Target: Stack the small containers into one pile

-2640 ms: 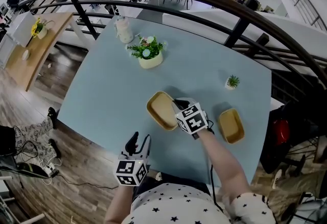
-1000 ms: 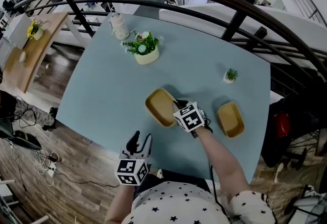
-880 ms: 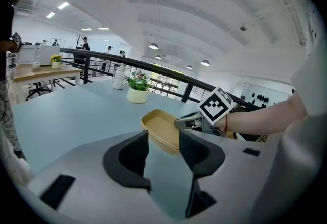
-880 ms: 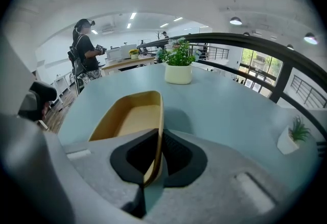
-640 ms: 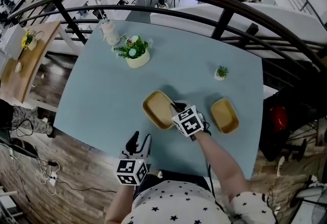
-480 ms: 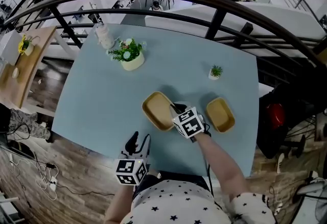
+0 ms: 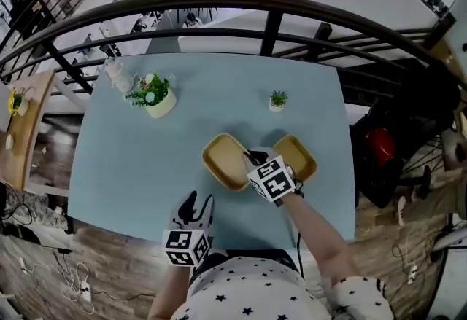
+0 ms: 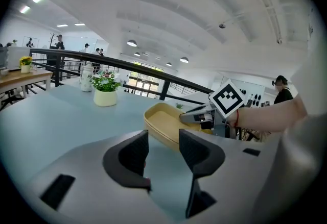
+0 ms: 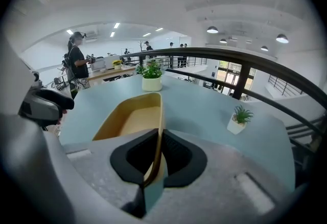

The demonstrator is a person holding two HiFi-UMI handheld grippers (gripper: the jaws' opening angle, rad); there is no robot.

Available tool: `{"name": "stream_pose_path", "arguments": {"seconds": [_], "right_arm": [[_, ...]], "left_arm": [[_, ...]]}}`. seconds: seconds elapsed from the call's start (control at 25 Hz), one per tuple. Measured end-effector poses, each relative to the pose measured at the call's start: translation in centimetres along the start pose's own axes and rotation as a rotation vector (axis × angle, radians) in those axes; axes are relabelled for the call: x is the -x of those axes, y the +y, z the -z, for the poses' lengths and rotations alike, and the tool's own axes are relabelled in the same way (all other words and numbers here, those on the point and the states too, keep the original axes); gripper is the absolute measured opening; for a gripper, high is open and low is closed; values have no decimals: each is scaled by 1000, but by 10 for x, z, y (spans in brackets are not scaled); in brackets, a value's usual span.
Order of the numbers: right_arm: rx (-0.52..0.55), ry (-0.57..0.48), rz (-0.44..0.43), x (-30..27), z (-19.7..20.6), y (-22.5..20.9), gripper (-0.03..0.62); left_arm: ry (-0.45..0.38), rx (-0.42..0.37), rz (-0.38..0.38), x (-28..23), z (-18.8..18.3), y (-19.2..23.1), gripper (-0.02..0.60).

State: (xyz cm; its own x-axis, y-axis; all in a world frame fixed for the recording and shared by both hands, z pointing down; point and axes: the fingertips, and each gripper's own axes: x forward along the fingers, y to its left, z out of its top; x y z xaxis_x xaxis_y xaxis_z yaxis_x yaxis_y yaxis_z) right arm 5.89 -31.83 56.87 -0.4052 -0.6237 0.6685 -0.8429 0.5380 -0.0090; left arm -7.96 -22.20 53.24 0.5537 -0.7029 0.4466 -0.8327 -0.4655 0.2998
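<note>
We have the right tongs (image 7: 252,159) clamped on the rim of the yellow container (image 7: 221,163), mid-frame; left tongs (image 7: 198,203) gape empty, lower left.

left container (image 7: 225,162) beside right container (image 7: 299,156) on table (image 7: 131,158); flowerpot (image 7: 155,98) behind left

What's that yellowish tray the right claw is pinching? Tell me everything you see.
The tan tray is shallow, empty and rounded-rectangular, looking like wood or bamboo fibre. The right gripper is shut on its thin side wall. It is open side up over the blue table, close beside a second tray.
</note>
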Motion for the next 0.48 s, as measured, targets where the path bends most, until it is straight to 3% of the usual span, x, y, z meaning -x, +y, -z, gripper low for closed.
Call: {"name": "stream_pose_path", "arguments": {"seconds": [0.48], "right_arm": [[-81,-12,105,61,27,-53,23]], "left_arm": [[50,-92,159,-40,-5,-50,179]]}}
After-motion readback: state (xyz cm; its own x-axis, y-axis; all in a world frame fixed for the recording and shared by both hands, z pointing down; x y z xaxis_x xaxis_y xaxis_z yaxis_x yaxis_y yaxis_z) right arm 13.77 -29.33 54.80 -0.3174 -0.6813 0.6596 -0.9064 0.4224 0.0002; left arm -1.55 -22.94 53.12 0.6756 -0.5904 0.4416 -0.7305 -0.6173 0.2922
